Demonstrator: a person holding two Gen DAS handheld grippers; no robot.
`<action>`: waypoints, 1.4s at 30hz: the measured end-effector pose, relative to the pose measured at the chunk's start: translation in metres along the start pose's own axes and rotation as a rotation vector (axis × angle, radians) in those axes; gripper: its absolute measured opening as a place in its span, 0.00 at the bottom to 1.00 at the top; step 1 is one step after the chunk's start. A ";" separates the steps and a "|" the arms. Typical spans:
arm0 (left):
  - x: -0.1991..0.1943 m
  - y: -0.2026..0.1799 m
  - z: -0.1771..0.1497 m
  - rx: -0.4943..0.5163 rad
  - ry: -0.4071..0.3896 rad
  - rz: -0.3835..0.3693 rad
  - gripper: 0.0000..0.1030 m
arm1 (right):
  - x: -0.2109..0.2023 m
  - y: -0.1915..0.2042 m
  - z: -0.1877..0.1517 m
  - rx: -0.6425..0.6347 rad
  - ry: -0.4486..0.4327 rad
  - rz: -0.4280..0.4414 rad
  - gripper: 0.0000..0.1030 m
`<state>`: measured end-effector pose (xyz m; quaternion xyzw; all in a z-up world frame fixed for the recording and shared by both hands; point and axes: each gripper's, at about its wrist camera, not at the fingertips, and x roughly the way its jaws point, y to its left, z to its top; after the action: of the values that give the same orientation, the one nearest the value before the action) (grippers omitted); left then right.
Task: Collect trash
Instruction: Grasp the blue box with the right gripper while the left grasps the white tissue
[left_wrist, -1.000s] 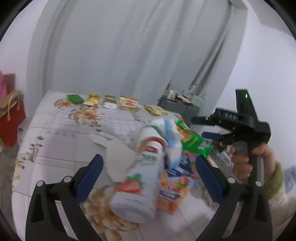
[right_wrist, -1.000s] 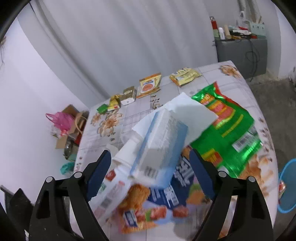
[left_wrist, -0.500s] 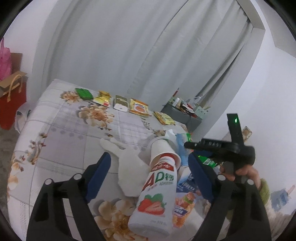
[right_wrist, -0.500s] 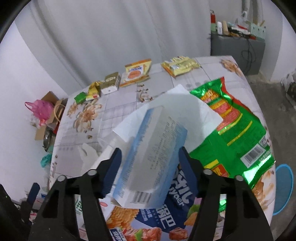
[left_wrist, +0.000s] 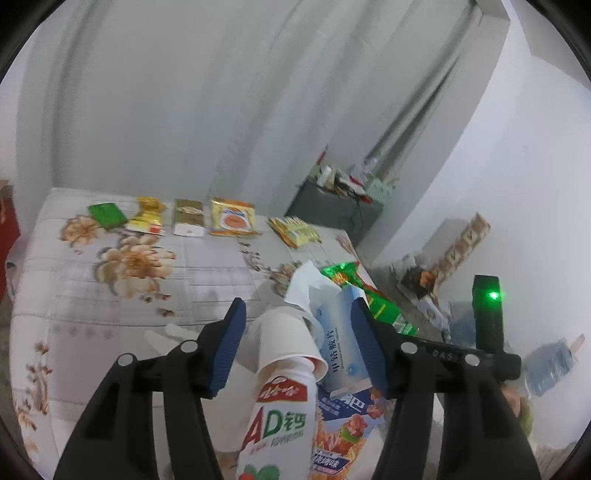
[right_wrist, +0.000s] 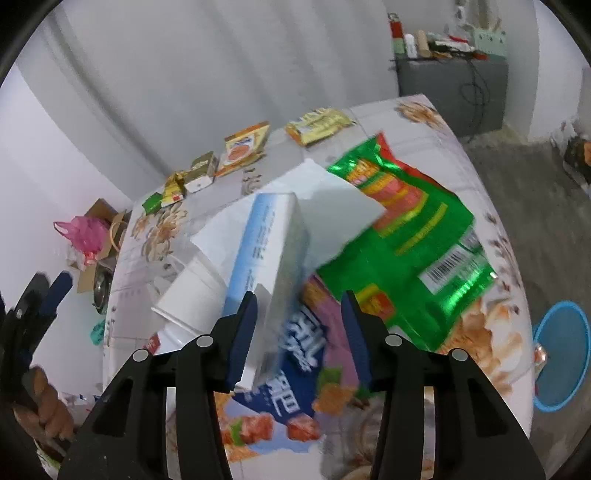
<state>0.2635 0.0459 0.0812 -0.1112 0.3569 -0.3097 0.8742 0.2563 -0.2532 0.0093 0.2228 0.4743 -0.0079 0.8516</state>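
A heap of trash lies on the flowered table (left_wrist: 122, 295): a white AD milk bottle (left_wrist: 280, 417), a white paper cup (left_wrist: 286, 341), a pale blue and white carton box (right_wrist: 269, 258), a white paper sheet (right_wrist: 332, 206), a green snack bag (right_wrist: 413, 229) and a blue and orange wrapper (right_wrist: 280, 402). My left gripper (left_wrist: 295, 343) is open, its fingers either side of the cup and bottle top. My right gripper (right_wrist: 299, 332) is open, its fingers straddling the near end of the box and touching nothing.
A row of small packets (left_wrist: 184, 218) lies along the table's far edge. A grey cabinet (right_wrist: 450, 85) with clutter stands behind. A blue bin (right_wrist: 561, 354) sits on the floor to the right. A pink bag (right_wrist: 81, 232) and boxes lie left.
Both grippers have narrowed and moved in on the heap. The left has come forward over the bottle and cup; the right has dropped closer to the box.
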 end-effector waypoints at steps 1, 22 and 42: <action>0.008 -0.001 0.003 0.003 0.024 -0.005 0.55 | -0.001 -0.007 -0.002 0.018 0.005 0.011 0.42; 0.162 0.006 0.048 -0.061 0.397 -0.017 0.48 | 0.019 -0.054 0.002 0.155 0.033 0.207 0.56; 0.219 -0.022 0.044 0.110 0.476 0.066 0.03 | 0.049 -0.061 0.008 0.211 0.141 0.357 0.37</action>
<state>0.4056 -0.1082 0.0005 0.0244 0.5388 -0.3173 0.7800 0.2763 -0.3018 -0.0495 0.3909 0.4823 0.1090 0.7763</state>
